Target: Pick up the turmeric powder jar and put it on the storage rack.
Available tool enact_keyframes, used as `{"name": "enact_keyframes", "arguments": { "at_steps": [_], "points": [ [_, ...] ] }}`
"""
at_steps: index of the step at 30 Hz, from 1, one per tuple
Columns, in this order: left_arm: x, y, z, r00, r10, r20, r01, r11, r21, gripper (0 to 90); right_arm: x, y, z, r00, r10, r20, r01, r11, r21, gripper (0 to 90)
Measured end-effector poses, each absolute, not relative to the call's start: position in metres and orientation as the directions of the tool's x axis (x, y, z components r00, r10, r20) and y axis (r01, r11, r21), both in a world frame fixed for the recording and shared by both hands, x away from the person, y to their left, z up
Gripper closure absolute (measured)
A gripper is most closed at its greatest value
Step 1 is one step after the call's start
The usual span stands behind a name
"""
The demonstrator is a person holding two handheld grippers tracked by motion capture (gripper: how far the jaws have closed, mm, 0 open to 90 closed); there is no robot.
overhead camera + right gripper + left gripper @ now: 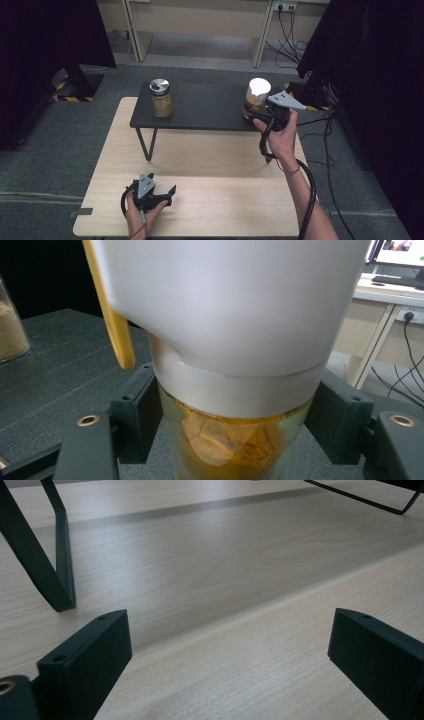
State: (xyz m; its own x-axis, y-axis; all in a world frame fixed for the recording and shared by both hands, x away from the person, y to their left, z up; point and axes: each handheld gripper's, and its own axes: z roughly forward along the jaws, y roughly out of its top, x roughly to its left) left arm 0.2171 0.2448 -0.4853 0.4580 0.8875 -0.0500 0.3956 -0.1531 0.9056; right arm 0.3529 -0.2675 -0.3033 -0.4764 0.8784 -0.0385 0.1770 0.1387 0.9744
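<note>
A glass jar with a white lid (258,90) and orange-brown contents stands at the right end of a low black shelf (205,107). My right gripper (254,111) is shut on it. In the right gripper view the two jaws of my right gripper (235,410) press the jar (230,315) on both sides of the glass, just under the lid. A yellow strip (112,315) hangs down the lid's left side. My left gripper (161,186) rests on the wooden table (215,150) near its front edge. Seen in its own view, my left gripper (230,645) is open over bare wood.
A second jar with a silver lid (161,97) and tan contents stands at the shelf's left end; its edge shows as the tan jar (10,325). The shelf's black metal leg (57,575) stands ahead and left of my left gripper. Dark curtains, desks and cables lie beyond the table.
</note>
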Motion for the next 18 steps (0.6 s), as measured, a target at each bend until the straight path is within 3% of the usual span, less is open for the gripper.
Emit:
{"name": "enact_keyframes", "arguments": {
  "at_steps": [6,12,18],
  "points": [
    [0.2176,0.2449,-0.4852,0.458,0.888,-0.053,0.397,-0.151,0.905,2.8,0.3548,-0.2608,-0.298,-0.481,0.873,-0.085,0.176,0.191,0.966,30.5],
    [0.2178,0.2446,-0.4854,0.458,0.887,-0.052,0.396,-0.152,0.906,2.8,0.3557,-0.2646,-0.3022,-0.48,0.876,-0.054,0.179,0.159,0.971,30.6],
    [0.2174,0.2448,-0.4858,0.458,0.887,-0.051,0.393,-0.151,0.907,2.8,0.3525,-0.2603,-0.3038,-0.476,0.875,-0.087,0.159,0.183,0.97,30.6]
  ]
}}
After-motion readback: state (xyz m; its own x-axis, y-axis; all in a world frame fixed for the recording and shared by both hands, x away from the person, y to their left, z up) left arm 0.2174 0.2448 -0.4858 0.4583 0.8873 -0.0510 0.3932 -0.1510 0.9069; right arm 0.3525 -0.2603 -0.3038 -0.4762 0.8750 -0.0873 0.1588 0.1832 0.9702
